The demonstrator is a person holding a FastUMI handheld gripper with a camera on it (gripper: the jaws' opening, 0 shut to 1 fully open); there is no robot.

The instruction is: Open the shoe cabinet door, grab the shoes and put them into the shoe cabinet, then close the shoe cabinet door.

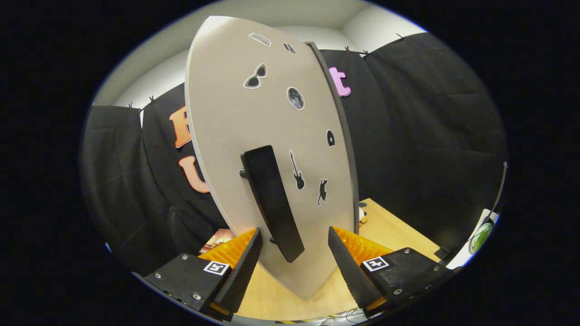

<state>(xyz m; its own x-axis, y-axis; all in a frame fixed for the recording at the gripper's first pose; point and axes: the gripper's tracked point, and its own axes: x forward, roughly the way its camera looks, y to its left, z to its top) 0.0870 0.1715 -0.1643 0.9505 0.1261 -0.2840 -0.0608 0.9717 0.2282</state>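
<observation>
**Gripper spread around the door handle**

The door [253, 136] stands just ahead of the gripper [294, 244], a pale flat panel seen at a slant, its near edge leaning toward the left finger and its far edge running back on the right. A long dark handle [272, 203] is fixed to its face on short posts. The handle's lower end hangs between the two fingers, closer to the left one, and touches neither of them as far as can be seen.

The gripper is released: its fingers [244, 267] stand wide apart on either side of the handle's lower end, and nothing is pressed between them.

Small stickers are scattered over the door beyond the handle: sunglasses [256, 77], a moon [295, 98], a guitar [297, 171] and a cat [322, 191] among them. A dark strip [340, 122] runs along the door's far edge.

Below and beyond the fingers lies a light wooden table [389, 228], showing both under the door's lower corner and to the right of it. A small pale object sits on the table just past the door's far edge, too small to make out. Black cloth [426, 136] hangs behind on both sides, with a pale wall [149, 77] above it.
</observation>
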